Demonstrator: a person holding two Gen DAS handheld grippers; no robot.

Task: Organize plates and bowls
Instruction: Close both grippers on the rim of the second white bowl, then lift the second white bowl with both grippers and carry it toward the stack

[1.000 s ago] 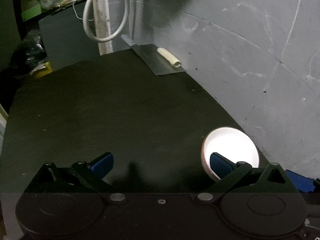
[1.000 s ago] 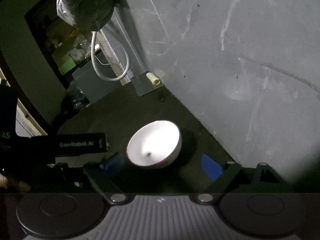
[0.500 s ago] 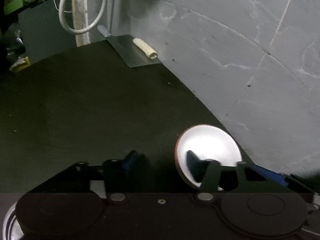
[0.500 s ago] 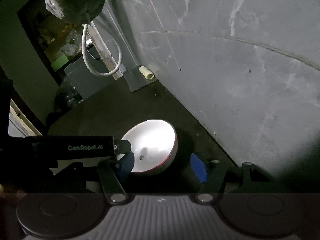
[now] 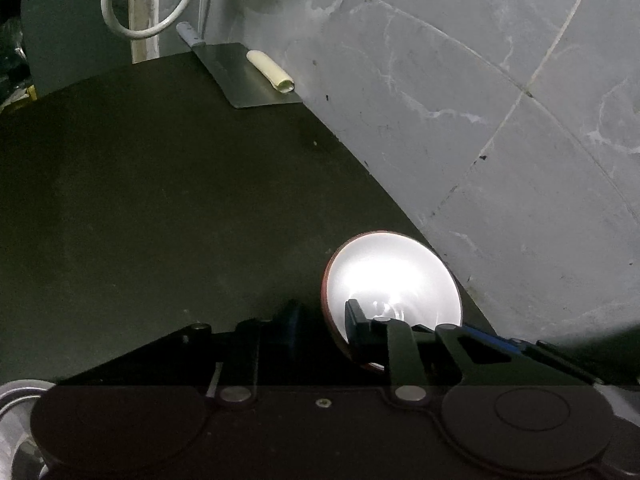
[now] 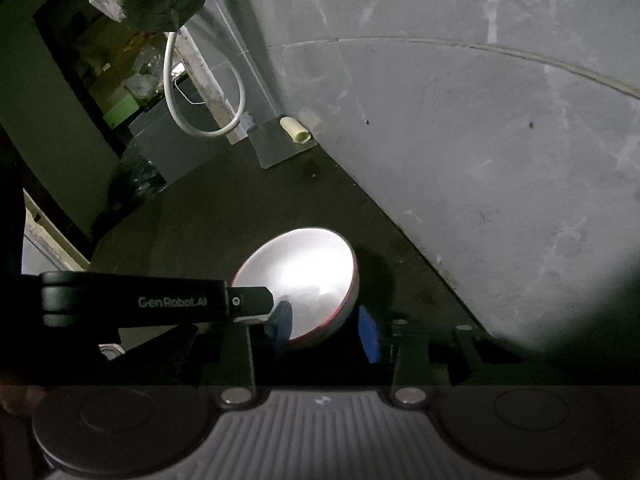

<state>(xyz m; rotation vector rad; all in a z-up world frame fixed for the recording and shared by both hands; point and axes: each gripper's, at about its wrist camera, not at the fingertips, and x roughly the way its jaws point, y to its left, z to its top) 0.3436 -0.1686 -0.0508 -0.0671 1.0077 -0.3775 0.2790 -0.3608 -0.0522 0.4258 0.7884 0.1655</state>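
A white bowl with a red outside (image 5: 390,280) sits on the dark counter by the grey wall. My left gripper (image 5: 322,316) has closed its jaws on the bowl's near rim, one finger inside (image 5: 354,316) and one outside. In the right wrist view the same bowl (image 6: 304,268) lies between my right gripper's blue pads (image 6: 282,320), which stand close around its near side. My right gripper (image 6: 324,326) is narrowed but I cannot tell if it grips. The left gripper's body (image 6: 136,300) reaches in from the left.
A cleaver (image 5: 244,76) with a pale rolled item (image 5: 270,70) on its blade lies at the counter's far end by the wall. A white hose loop (image 5: 148,12) hangs behind it. A metal rim (image 5: 16,396) shows at lower left. The grey wall (image 5: 480,140) runs along the right.
Both grippers have moved in on the bowl and narrowed. The left gripper's jaws went from wide open to closed on the bowl's rim.
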